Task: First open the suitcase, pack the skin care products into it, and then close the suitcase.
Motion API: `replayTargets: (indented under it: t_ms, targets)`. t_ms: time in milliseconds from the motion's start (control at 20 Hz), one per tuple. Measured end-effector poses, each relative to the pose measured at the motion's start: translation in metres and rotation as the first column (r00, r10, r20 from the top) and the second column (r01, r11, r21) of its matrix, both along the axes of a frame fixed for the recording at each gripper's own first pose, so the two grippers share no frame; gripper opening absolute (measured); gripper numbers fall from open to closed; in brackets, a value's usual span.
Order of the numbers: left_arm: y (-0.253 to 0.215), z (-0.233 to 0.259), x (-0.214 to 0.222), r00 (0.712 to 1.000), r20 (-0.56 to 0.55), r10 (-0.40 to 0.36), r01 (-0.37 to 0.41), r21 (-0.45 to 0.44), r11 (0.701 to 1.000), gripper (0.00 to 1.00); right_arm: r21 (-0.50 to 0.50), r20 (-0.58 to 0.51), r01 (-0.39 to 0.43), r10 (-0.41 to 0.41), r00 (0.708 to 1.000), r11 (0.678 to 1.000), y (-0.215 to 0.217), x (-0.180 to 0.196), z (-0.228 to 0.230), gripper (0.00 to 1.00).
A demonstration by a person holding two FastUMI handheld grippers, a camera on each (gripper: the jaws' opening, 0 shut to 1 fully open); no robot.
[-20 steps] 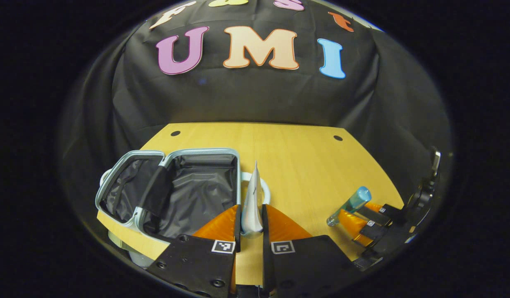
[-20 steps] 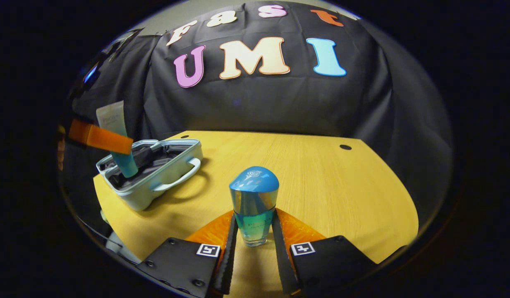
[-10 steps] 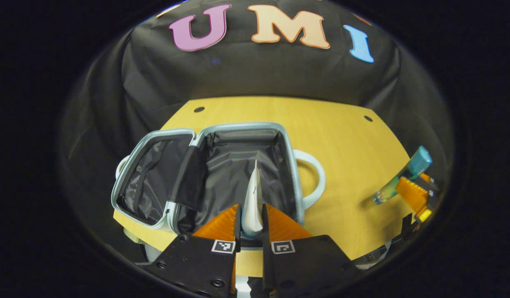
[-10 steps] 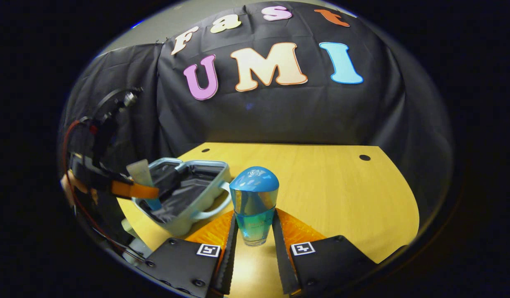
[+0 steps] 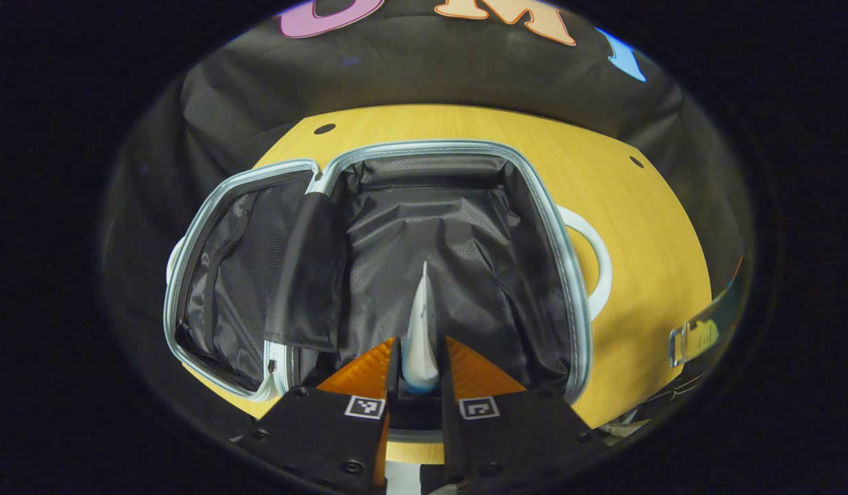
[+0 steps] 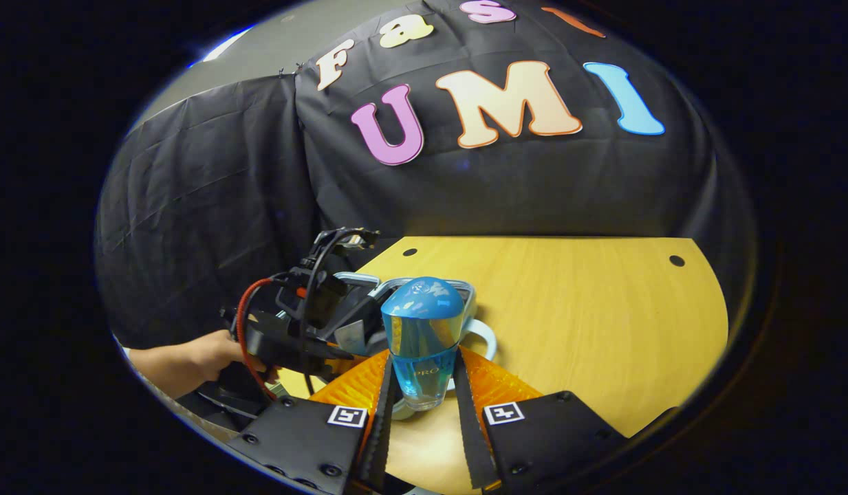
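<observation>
Packing is underway — the left gripper is clamping a tube over the open suitcase at centre frame, needing release inside; the right gripper is gripping a bottle lower centre

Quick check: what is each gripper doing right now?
Left gripper: shut on the tube, over the open suitcase.
Right gripper: shut on the bottle.
</observation>
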State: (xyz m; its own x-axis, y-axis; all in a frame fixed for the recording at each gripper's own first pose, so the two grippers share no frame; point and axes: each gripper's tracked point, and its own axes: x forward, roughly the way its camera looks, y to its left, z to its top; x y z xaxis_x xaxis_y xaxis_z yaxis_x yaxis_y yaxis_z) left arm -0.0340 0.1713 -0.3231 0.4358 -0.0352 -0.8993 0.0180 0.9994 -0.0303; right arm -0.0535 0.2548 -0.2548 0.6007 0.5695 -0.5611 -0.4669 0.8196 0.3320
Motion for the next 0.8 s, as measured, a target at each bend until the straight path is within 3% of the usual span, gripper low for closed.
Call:
replayTargets:
  t_ms: [50, 200, 500, 800]
  targets:
    - [0.001, 0.000, 0.009, 0.999, 0.038, -0.004, 0.005, -0.019, 1.000, 0.30, -0.004, -0.008, -0.006, 0.006, 1.000, 1.000, 0.008, 0.000, -0.003, 0.47]
    - [0.008, 0.011, 0.024, 0.993, 0.116, -0.002, 0.008, -0.052, 0.999, 0.89, -0.023, -0.039, -0.012, 0.011, 0.999, 1.000, 0.028, 0.000, -0.014, 0.45]
    - [0.053, 0.042, 0.040, 0.975, 0.222, 0.023, -0.005, -0.084, 0.996, 0.86, -0.067, -0.122, 0.021, -0.029, 0.992, 0.998, 0.060, 0.005, -0.044, 0.47]
    - [0.118, 0.052, 0.039, 0.967, 0.241, 0.089, -0.070, -0.084, 0.994, 0.86, -0.117, -0.235, 0.055, -0.081, 0.969, 0.992, 0.095, 0.001, -0.092, 0.45]
